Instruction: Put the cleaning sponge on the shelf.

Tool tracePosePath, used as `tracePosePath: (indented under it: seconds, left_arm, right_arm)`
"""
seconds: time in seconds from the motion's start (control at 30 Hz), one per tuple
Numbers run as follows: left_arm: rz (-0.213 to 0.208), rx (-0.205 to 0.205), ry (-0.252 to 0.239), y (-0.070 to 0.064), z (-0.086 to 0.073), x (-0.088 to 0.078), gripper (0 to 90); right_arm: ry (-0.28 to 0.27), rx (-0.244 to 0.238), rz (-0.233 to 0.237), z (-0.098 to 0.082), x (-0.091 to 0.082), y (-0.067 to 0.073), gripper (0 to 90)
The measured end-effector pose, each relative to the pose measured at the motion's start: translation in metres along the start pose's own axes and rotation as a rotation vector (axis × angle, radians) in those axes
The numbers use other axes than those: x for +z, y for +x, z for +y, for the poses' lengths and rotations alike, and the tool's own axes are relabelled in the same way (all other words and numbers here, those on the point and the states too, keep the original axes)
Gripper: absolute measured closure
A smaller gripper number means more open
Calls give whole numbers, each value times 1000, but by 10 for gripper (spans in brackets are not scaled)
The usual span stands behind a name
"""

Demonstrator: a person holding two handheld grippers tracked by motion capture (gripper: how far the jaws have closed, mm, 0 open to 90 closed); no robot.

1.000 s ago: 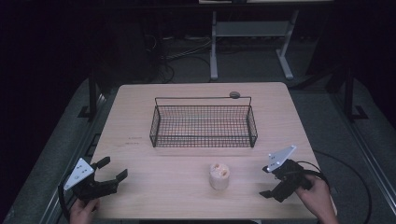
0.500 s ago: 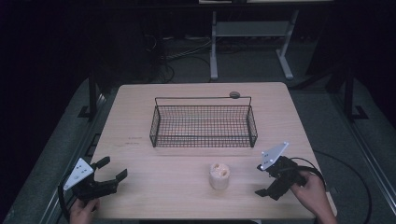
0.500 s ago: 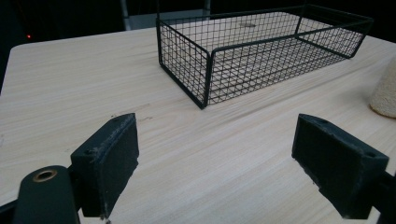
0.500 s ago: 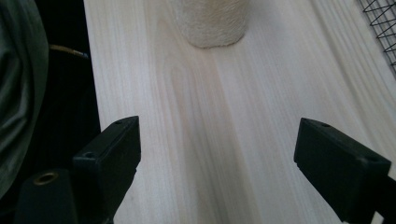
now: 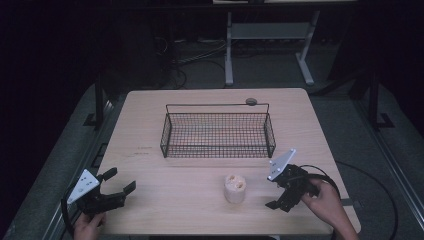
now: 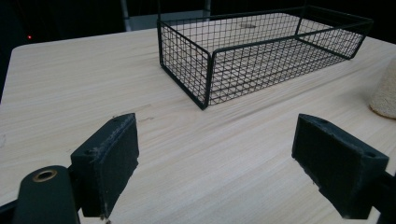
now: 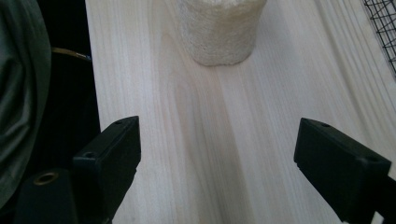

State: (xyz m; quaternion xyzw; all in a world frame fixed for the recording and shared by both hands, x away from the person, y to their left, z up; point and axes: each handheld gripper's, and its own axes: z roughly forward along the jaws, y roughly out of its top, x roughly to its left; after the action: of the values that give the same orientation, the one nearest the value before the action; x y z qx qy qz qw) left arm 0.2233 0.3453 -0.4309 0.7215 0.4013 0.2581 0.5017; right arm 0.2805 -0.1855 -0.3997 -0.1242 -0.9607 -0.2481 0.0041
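A pale, rough, sponge-like cylinder [image 5: 235, 187] stands upright on the wooden table [image 5: 150, 135], in front of a black wire basket [image 5: 218, 131]. My right gripper [image 5: 273, 190] is just right of the cylinder, open and pointing at it. In the right gripper view the cylinder [image 7: 218, 32] stands ahead of the open gripper [image 7: 217, 172], with bare wood between the jaws. My left gripper [image 5: 121, 179] rests open at the table's front left. The left gripper view has that gripper [image 6: 215, 172] facing the basket [image 6: 261, 51], and the cylinder [image 6: 385, 91] sits at the right edge.
A small dark round object [image 5: 251, 101] lies at the table's far edge behind the basket. The basket's corner [image 7: 385, 28] is close to the right gripper's side. A grey-green sleeve or garment [image 7: 18, 93] hangs beyond the table's front edge. Dark floor surrounds the table.
My right gripper has shifted left toward the cylinder and turned to face it. The left gripper has stayed put.
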Motion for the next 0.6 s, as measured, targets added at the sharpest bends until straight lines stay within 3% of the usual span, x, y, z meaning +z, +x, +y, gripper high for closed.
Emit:
tracePosePath:
  seconds: [0.6]
  left_arm:
    - [-4, -2, 2, 0, 0, 1, 139]
  right_arm:
    - [21, 29, -2, 15, 1, -3, 144]
